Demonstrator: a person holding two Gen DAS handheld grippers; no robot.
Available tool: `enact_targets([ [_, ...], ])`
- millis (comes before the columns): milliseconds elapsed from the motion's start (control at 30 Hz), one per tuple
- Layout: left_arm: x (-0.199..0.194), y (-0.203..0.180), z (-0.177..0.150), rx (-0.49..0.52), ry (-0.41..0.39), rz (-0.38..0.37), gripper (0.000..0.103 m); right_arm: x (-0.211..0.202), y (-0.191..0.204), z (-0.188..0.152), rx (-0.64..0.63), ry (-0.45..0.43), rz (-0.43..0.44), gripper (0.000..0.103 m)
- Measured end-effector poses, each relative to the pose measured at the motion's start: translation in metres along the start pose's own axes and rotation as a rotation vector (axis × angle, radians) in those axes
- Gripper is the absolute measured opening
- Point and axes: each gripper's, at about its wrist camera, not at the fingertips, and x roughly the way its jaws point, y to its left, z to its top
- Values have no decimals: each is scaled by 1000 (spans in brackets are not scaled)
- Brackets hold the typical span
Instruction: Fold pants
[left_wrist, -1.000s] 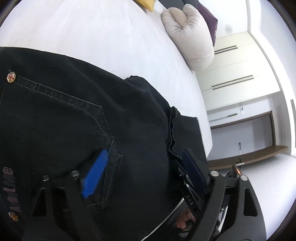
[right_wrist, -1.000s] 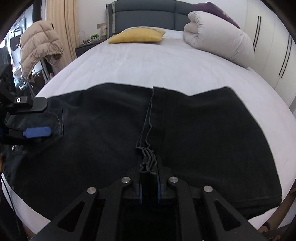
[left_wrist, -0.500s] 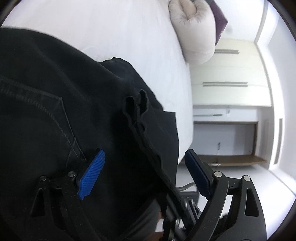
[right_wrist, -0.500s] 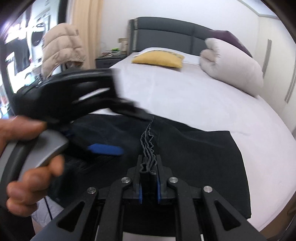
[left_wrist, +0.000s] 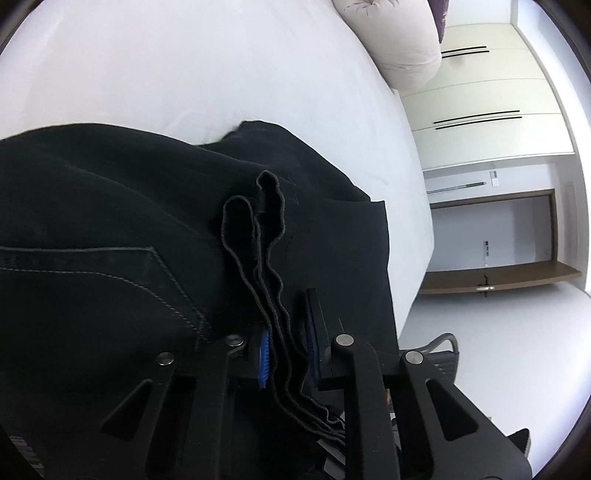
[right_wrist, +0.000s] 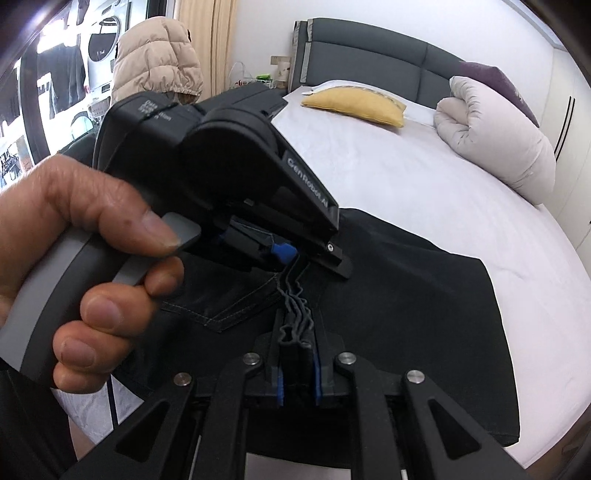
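Black pants (right_wrist: 406, 295) lie folded on the white bed (right_wrist: 406, 177), back pocket (left_wrist: 110, 266) up. My right gripper (right_wrist: 297, 369) is shut on the bunched, wavy stack of fabric edges (right_wrist: 295, 306) near the bed's front. My left gripper (right_wrist: 295, 258), held by a hand (right_wrist: 74, 229), sits just beyond it on the same edges. In the left wrist view the left gripper (left_wrist: 288, 350) has its jaws closing, the blue pads (left_wrist: 264, 350) pressing the layered edges (left_wrist: 266, 266) between them.
A yellow pillow (right_wrist: 354, 105) and a rolled pale duvet (right_wrist: 495, 136) lie by the dark headboard (right_wrist: 369, 59). A beige puffy jacket (right_wrist: 159, 62) hangs at the left. White wardrobe doors (left_wrist: 480, 92) stand past the bed's right edge.
The right gripper carried the bunched edges leftward to the left gripper. The left jaws, wide open before, have closed onto those edges.
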Motion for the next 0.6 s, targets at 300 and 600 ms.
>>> enact_targets([
  [300,14,0,-14,31,-16,82,15,32,7,-11,4,106,60,23],
  [600,-40,-10,-36,123,-145,288,15,-5,-43,-17,229,112,339,55],
])
